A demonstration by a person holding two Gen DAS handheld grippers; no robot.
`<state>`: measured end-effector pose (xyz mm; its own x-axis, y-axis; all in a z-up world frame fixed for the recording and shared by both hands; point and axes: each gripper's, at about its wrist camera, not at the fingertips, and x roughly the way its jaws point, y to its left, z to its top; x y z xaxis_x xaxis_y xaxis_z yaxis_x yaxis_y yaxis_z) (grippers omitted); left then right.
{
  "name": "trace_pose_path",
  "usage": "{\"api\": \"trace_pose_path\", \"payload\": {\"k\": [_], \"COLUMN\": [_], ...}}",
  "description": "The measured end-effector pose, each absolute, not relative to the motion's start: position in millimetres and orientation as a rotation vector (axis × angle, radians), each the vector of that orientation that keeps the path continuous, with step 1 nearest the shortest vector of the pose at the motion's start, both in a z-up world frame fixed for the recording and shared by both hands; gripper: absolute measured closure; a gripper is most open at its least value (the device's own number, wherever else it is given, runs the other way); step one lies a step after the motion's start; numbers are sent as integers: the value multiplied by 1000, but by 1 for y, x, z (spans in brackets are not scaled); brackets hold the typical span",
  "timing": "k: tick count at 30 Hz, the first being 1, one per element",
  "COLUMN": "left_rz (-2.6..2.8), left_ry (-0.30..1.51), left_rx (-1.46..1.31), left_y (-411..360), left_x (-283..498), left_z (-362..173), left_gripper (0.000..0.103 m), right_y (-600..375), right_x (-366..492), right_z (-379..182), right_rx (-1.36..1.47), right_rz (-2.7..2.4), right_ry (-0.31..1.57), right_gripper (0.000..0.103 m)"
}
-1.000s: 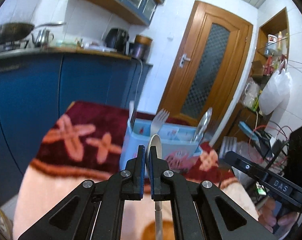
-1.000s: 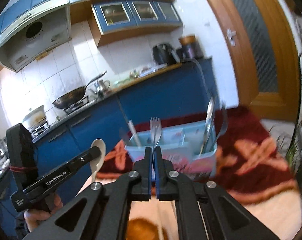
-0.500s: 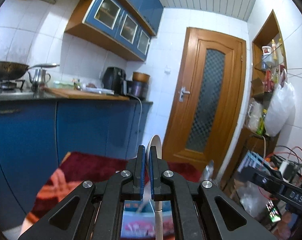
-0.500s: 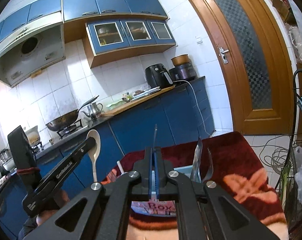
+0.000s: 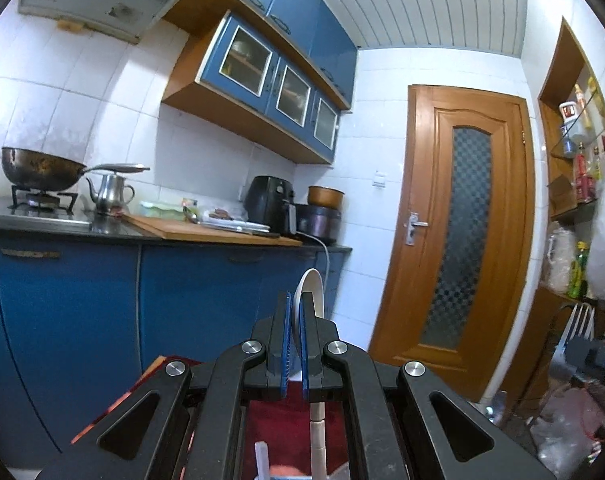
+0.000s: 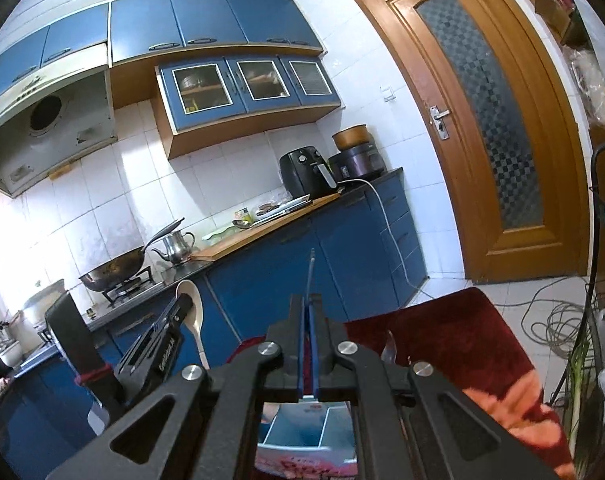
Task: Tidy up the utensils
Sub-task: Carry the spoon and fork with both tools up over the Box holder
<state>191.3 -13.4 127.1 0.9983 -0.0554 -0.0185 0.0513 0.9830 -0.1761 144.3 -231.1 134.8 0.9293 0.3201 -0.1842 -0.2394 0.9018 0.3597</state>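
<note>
Spoon (image 5: 311, 294) stands clamped in the left gripper (image 5: 295, 340) at frame centre, fork (image 6: 311, 276) in the right gripper (image 6: 307, 344), likely for binning.

white spoon (image 5: 311, 292), blue cabinets (image 5: 206, 292)

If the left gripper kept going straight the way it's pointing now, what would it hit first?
The left gripper, shut on a white spoon, points about level across open floor. Nothing shows nearer than the blue cabinets under the counter, so probably those, close to the white wall beside the door. Depth is unclear.
</note>
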Motion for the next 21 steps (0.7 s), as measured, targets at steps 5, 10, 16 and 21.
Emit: {"api": "trace_pose_path", "payload": {"k": [5, 10, 16, 21], "left_rz": [-38, -41, -46, -52], "left_ry": [29, 42, 58, 84], "left_rx": [-153, -143, -136, -144], "left_y": [-18, -17, -19, -19], "left_x": [198, 200, 200, 199], "left_z": [115, 106, 101, 97], "left_gripper": [99, 99, 99, 98], "right_y": [-228, -230, -225, -222], "right_x": [158, 166, 170, 166], "right_z": [121, 108, 99, 96], "right_rx": [326, 327, 311, 306], "right_rz": [285, 290, 306, 333], "right_ry": [271, 300, 352, 373], "right_gripper": [99, 99, 95, 90]}}
